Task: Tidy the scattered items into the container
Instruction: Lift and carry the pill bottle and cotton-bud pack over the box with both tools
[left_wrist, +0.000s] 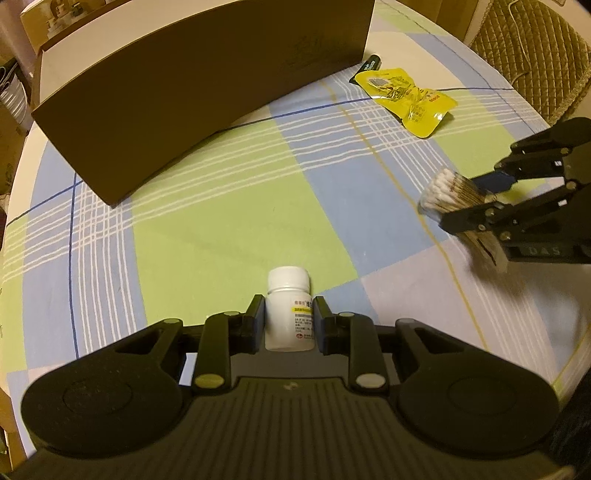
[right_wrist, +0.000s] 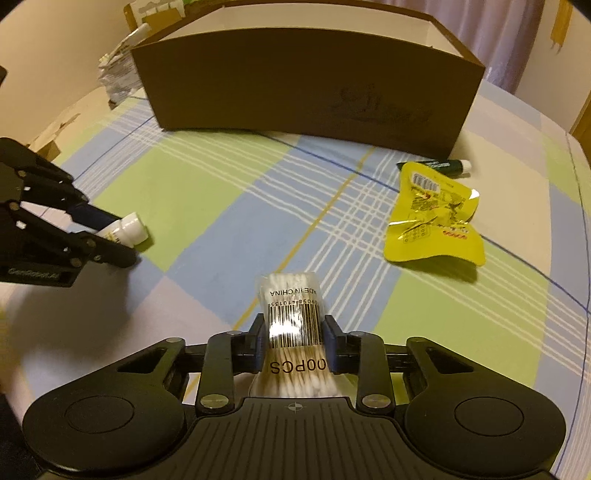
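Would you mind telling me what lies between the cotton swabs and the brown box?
Only bare checked tablecloth, seen in the right wrist view, separates the cotton swabs from the brown box.

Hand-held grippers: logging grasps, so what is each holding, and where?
Left hand-held gripper clamps the white pill bottle at its body; right hand-held gripper clamps the cotton swab pack mid-length.

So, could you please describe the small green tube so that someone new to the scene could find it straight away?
Start at the big brown cardboard box on the checked tablecloth. At the foot of its front wall, near its right corner in the right wrist view, the green tube lies flat, partly tucked behind the crumpled yellow packet. Unlike that packet, it is slim, dark green and white-capped.
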